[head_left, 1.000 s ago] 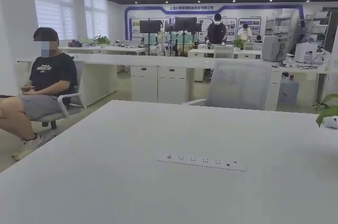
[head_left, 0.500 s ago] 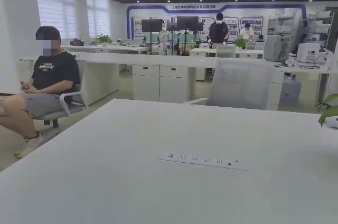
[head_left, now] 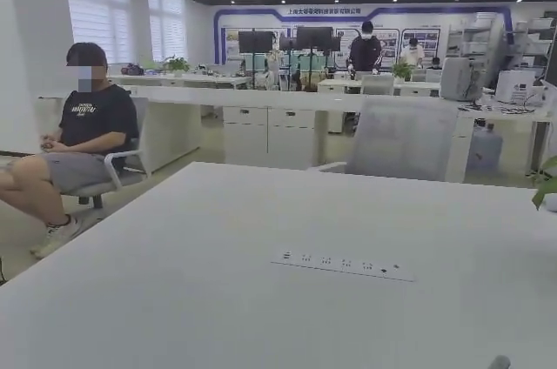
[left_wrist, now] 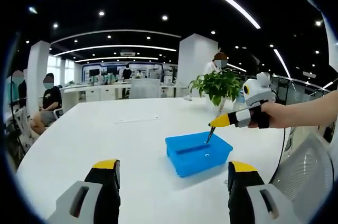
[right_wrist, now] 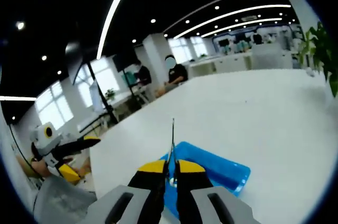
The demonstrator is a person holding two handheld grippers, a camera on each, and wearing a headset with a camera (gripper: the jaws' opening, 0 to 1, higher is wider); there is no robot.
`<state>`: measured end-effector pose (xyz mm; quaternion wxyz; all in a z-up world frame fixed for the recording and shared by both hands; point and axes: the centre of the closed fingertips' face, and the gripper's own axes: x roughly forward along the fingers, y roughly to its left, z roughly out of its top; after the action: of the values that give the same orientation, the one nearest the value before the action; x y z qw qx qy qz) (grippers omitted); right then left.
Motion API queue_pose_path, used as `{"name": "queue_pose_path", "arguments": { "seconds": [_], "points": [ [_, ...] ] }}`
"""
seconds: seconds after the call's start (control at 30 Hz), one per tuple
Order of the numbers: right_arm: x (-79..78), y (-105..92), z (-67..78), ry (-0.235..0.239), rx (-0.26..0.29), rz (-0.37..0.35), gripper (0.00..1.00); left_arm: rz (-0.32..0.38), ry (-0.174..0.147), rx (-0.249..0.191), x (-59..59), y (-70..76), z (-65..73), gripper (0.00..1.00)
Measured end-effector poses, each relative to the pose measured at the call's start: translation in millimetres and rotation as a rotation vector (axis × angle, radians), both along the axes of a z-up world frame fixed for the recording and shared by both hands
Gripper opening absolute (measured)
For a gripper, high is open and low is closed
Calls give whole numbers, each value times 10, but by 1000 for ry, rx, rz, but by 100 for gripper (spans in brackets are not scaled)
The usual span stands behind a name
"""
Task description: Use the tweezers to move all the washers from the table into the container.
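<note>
Blue container (left_wrist: 185, 163) is waiting; right hand-held gripper (right_wrist: 171, 167) is pinching tweezers (right_wrist: 172, 134) above it; left hand-held gripper (left_wrist: 173, 166) is gaping, empty. Washers left: cannot tell.

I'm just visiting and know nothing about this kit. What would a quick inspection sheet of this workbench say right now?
Surface: white table with a built-in socket strip.
Job's things: blue container on the table; tweezers with their tip at the container; washers too small to tell.
Clutter: potted plant at the table's far edge.
Grippers: left gripper open, nothing between its jaws; right gripper shut on the tweezers.
Cables: a thin dark cable hangs below the right gripper.
Surroundings: open office, seated person, desks, grey chair.
</note>
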<state>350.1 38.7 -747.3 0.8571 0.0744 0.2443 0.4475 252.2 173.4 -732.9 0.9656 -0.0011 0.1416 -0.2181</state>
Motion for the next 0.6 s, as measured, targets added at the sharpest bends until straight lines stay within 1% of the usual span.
{"name": "queue_pose_path", "arguments": {
  "seconds": [0.17, 0.3, 0.43, 0.6],
  "points": [
    [129, -33, -252, 30, -63, -3, 3, 0, 3, 2, 6, 1, -6, 85],
    [191, -35, -368, 52, -75, -7, 3, 0, 6, 4, 7, 1, -12, 85],
    [209, -23, -516, 64, -124, 0, 3, -1, 10, 6, 5, -1, -22, 85],
    [211, -22, -618, 73, -156, 6, 3, -3, 14, 12, 1, -2, -34, 85]
  ]
}}
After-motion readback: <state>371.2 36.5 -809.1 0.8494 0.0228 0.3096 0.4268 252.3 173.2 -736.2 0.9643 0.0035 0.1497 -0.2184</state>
